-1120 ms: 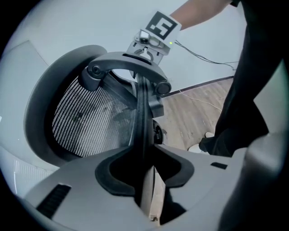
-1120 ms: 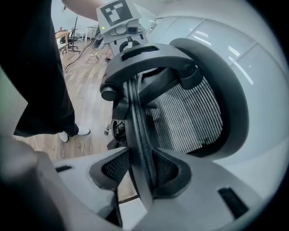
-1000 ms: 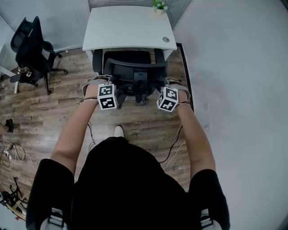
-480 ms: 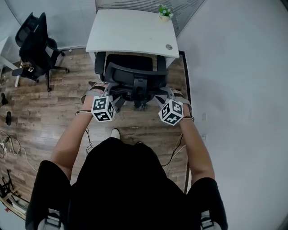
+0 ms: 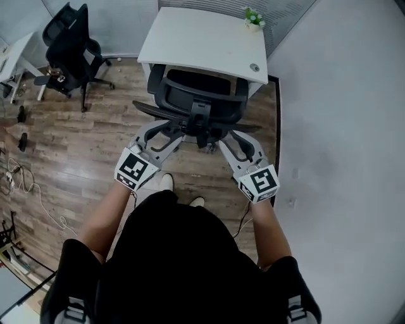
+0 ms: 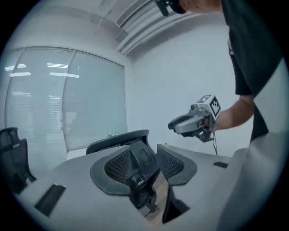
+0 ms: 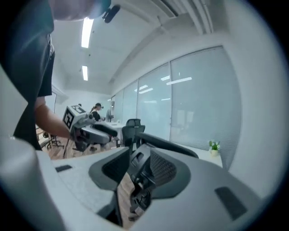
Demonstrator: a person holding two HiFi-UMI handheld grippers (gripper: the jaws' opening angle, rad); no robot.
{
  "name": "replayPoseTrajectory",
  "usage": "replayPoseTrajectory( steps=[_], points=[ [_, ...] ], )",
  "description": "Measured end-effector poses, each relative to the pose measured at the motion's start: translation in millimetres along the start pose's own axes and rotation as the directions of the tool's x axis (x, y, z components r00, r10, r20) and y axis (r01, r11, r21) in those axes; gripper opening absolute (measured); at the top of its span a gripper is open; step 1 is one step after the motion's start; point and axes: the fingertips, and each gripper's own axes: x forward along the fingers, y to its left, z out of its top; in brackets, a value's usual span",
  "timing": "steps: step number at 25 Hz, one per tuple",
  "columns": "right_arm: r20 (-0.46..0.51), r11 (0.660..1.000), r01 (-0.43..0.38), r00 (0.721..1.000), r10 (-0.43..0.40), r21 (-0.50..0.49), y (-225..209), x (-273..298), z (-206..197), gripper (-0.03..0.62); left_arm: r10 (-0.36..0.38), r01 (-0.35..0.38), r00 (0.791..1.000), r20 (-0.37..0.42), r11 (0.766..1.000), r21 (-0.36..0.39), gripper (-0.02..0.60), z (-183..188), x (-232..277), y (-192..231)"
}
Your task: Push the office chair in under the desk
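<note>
The black office chair [image 5: 195, 101] stands with its seat tucked under the white desk [image 5: 202, 44], its backrest toward me. My left gripper [image 5: 161, 131] hovers just behind the backrest's left end, clear of it; its jaws are closing with nothing between them. My right gripper [image 5: 239, 140] hangs open behind the right end, also apart from the chair. In the left gripper view the chair's mesh back [image 6: 128, 162] shows between the jaws at a distance, with the right gripper [image 6: 194, 124] beyond. The right gripper view shows the chair [image 7: 151, 167] and the left gripper [image 7: 86, 128].
A small potted plant [image 5: 254, 17] stands on the desk's far right corner. A grey wall [image 5: 342, 126] runs close along the right. A second black chair [image 5: 69, 44] stands at the far left by another desk. Cables [image 5: 25, 183] lie on the wood floor at left.
Both grippers have drawn back from the chair's backrest toward the person and now stand apart from it. The chair has stayed under the desk.
</note>
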Motion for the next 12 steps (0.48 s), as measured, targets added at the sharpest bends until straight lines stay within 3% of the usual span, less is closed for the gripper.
replayPoseTrajectory(
  steps=[3, 6, 12],
  points=[
    [0.108, 0.999, -0.006, 0.994, 0.002, 0.042, 6.8, -8.8, 30.7, 0.132, 0.023, -0.018, 0.998, 0.065, 0.996, -0.083, 0.162, 18.1, -6.7, -7.1],
    [0.157, 1.0, -0.013, 0.987, 0.008, 0.028, 16.8, -15.9, 46.9, 0.112, 0.059, -0.044, 0.99, 0.127, 0.992, -0.119, 0.098, 37.0, -13.2, -14.9],
    [0.21, 1.0, -0.003, 0.978, 0.001, 0.01, 20.9, -26.8, 67.8, 0.047, 0.087, -0.07, 0.975, 0.205, 0.994, -0.087, -0.003, 71.9, -10.9, -29.5]
  ],
)
